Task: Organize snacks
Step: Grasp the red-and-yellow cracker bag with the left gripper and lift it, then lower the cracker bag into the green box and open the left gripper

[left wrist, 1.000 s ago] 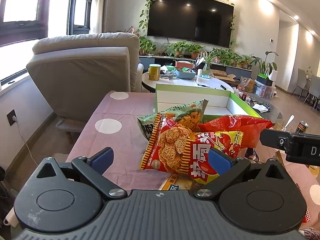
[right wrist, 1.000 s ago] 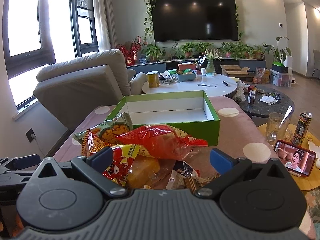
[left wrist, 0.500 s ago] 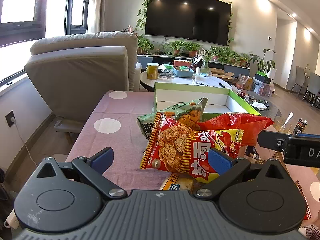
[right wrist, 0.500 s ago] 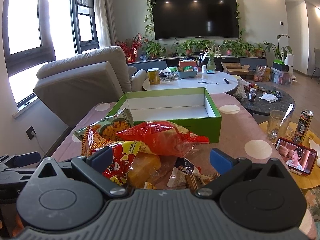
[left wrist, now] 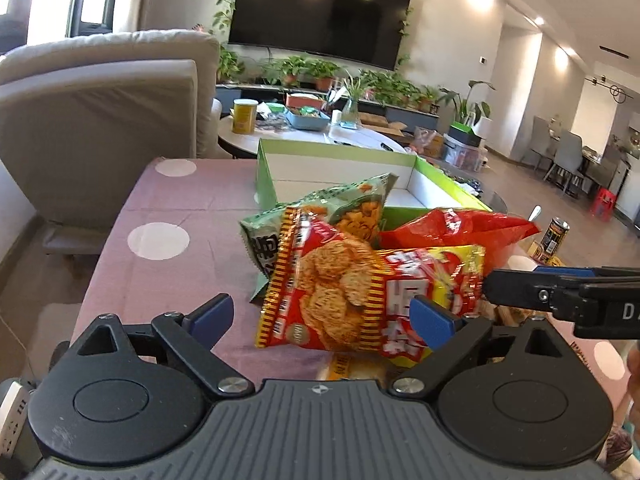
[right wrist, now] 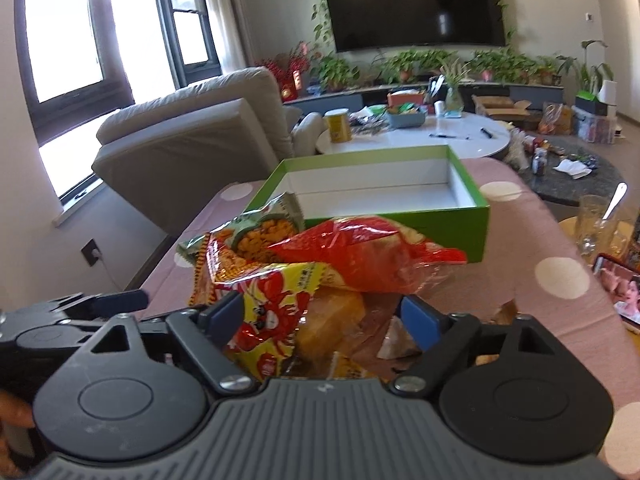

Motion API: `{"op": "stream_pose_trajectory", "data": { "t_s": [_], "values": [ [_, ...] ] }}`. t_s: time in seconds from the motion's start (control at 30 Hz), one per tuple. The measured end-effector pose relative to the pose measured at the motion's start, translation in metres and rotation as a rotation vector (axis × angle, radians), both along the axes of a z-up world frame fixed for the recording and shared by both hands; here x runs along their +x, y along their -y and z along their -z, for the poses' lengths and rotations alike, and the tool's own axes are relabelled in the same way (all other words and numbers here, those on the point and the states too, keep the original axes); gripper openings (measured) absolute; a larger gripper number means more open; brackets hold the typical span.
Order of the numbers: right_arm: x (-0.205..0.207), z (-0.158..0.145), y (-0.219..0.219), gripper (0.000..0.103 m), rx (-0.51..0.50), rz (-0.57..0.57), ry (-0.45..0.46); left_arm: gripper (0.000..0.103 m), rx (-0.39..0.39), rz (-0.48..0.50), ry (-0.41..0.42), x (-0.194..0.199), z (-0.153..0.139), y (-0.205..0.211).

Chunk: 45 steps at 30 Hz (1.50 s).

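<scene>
A pile of snack bags lies on the pink dotted table in front of an open green box (left wrist: 276,192) (right wrist: 400,218) whose white inside shows nothing in it. On top are a red-and-yellow striped bag (left wrist: 352,292), a green bag (left wrist: 340,208) (right wrist: 260,236) and a red bag (left wrist: 460,228) (right wrist: 360,256). My left gripper (left wrist: 322,318) is closing around the striped bag; its left pad stands clear of the bag. My right gripper (right wrist: 322,318) is open around the yellow crayfish end of a bag (right wrist: 272,300) and a clear bread bag (right wrist: 332,320). Its fingertip (left wrist: 492,284) reaches the pile from the right.
A grey armchair (left wrist: 100,120) stands beyond the table's left side. A round white table (right wrist: 420,136) with a yellow tin is behind the box. A glass with a spoon (right wrist: 596,220), a can (left wrist: 554,236) and a phone (right wrist: 624,292) are at the right.
The left view has swung right and closer to the striped bag, and the left jaws have narrowed. The right gripper's pads also stand closer together around the pile.
</scene>
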State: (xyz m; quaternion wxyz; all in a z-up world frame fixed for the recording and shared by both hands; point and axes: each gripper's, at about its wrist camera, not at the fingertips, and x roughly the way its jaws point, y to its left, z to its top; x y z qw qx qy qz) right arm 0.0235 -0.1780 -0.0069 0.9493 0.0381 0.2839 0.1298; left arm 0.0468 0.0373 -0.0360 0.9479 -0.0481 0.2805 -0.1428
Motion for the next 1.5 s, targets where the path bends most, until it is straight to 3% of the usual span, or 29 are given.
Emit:
{"op": "stream_pose_trajectory", "data": {
  "t_s": [0.13, 0.53, 0.7, 0.87, 1.07, 1.2, 1.5],
  "values": [
    [0.008, 0.003, -0.008, 0.08, -0.01, -0.019, -0.025, 0.094, 0.0, 0.045, -0.032, 0.015, 0.011, -0.007],
    [0.026, 0.009, -0.02, 0.08, -0.029, -0.016, -0.067, 0.1, -0.112, 0.216, -0.054, 0.04, 0.027, -0.019],
    [0.031, 0.012, -0.029, 0.08, -0.051, -0.027, -0.072, 0.078, -0.195, 0.228, -0.078, 0.037, 0.03, -0.022],
    [0.029, 0.011, -0.033, 0.08, -0.053, -0.062, -0.083, 0.067, -0.152, 0.212, -0.04, 0.02, 0.022, -0.015],
    [0.018, -0.001, -0.03, 0.08, -0.047, -0.08, -0.028, 0.066, -0.133, 0.199, 0.042, -0.004, -0.006, -0.009],
    [0.009, -0.018, -0.024, 0.08, -0.033, -0.102, 0.055, 0.067, -0.098, 0.19, 0.118, -0.009, -0.033, 0.0],
    [0.05, -0.057, -0.011, 0.08, -0.042, -0.188, 0.233, 0.071, -0.054, 0.129, 0.162, 0.039, -0.076, 0.029]
  ]
}}
